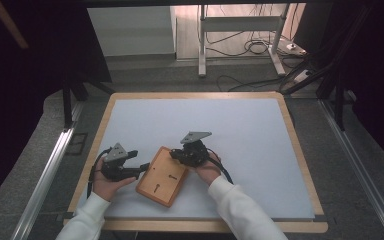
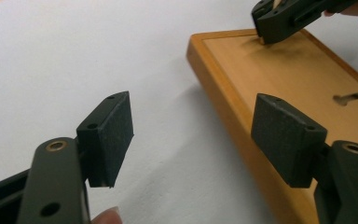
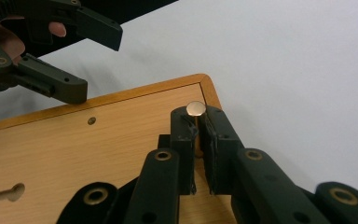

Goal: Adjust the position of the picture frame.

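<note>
Sleeved forearms come in nearest the high camera, a gripper in each hand, both at a wooden board [image 1: 162, 176] lying on the white desk [image 1: 240, 130]. At the board's far right corner, the right gripper [image 3: 196, 122] has its fingers nearly closed on a small round-headed peg [image 3: 195, 108] that stands upright between them over that corner. I cannot tell whether the peg already sits in the board. At the board's left edge, the left gripper [image 2: 196, 135] has its fingers spread wide and empty, one over the board, the other over the desk. The board's long axis runs diagonally, near-left to far-right. Two keyhole slots [image 1: 172, 177] mark its face. The right hand is plainly nearer the peg.
</note>
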`<state>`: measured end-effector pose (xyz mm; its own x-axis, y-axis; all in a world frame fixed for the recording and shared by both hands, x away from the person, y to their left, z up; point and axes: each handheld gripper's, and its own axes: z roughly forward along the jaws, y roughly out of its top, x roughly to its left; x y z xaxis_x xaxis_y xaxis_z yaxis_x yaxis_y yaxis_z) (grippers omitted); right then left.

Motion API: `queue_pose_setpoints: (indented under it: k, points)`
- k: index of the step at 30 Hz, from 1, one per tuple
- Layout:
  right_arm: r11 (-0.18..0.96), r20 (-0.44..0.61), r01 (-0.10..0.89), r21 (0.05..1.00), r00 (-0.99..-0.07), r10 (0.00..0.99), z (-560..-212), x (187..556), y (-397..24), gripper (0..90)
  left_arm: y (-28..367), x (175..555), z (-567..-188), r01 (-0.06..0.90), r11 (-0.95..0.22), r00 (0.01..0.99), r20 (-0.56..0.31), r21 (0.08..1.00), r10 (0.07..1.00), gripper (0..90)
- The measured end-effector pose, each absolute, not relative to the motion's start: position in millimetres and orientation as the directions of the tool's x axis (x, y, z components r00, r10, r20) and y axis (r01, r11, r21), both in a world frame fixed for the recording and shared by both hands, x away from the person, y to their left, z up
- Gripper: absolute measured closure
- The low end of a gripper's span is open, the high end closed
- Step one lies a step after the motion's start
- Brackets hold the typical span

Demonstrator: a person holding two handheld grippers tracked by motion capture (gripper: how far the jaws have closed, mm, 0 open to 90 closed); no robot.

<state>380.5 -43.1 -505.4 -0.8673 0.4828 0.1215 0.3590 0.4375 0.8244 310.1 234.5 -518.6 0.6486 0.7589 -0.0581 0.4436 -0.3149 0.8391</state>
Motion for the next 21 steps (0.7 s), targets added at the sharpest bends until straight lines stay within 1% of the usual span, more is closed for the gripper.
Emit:
queue_pose_setpoints:
  k: [4,13,21]
  points:
    - [0.451,0.094,0.343,0.824,-0.867,0.489,-499.5,378.6,-54.2,83.2,234.4,310.1,-518.6,0.445,-0.315,0.649,-0.059,0.838,0.759,28.8]
    - [0.457,0.081,0.347,0.819,-0.859,0.506,-487.8,380.4,-91.6,83.3,232.4,310.6,-519.4,0.447,-0.333,0.657,-0.052,0.83,0.752,28.8]
    - [0.461,0.078,0.38,0.802,-0.832,0.55,-495.4,392.5,-108.3,83.1,230.1,310.8,-520.6,0.451,-0.346,0.663,-0.049,0.823,0.747,28.7]
